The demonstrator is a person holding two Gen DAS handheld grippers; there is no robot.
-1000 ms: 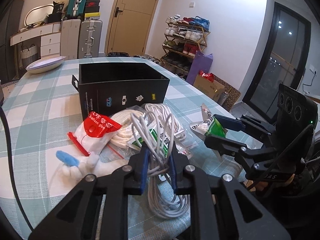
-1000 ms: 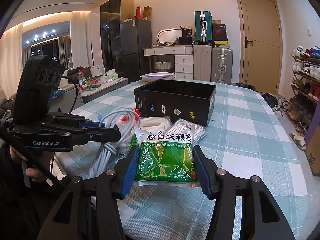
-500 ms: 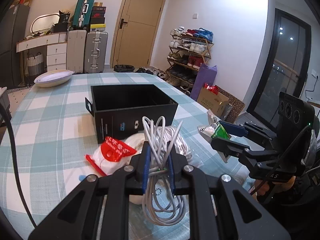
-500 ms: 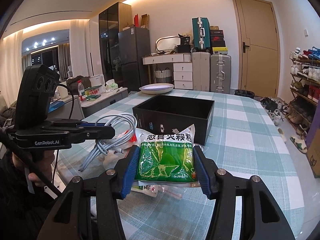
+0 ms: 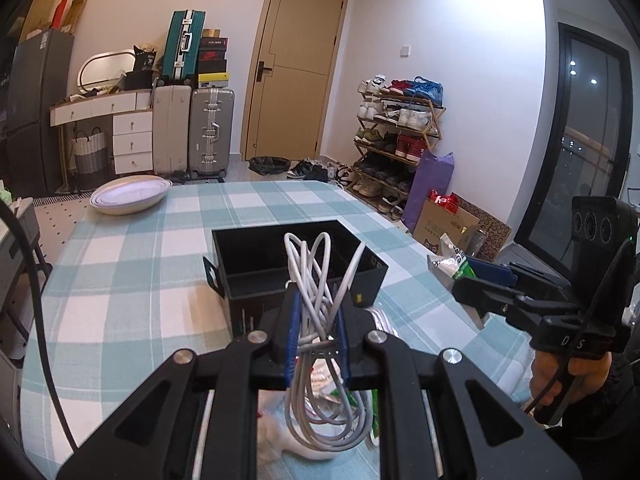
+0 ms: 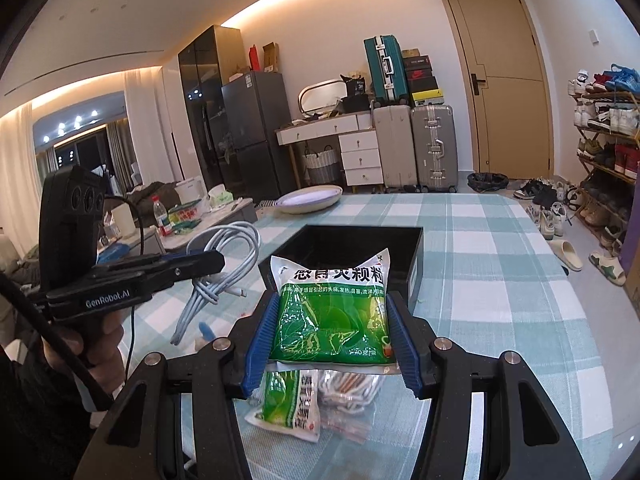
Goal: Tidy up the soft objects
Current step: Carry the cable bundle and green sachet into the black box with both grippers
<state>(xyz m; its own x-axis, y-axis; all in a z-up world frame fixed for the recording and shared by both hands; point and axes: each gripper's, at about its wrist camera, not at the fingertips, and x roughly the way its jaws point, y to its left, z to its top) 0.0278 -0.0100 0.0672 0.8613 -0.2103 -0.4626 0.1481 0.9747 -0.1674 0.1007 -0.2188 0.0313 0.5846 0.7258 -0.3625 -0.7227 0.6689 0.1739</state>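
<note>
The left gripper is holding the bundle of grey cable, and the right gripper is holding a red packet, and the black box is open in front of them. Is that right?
Not quite. The packet in the right gripper is green, not red, as the right wrist view shows. The rest holds: the left gripper is shut on the bundle of grey cable, and the black box stands open in front of them.

White walls meet a tan door point(image 5: 294, 76) at the room's far end. Beside it stand silver suitcases point(image 5: 210, 130), a white drawer desk point(image 5: 120, 124) and a dark fridge point(image 6: 256, 132). A shoe rack point(image 5: 394, 128) lines the right wall. Cove lighting point(image 6: 120, 76) glows along the ceiling.
</note>
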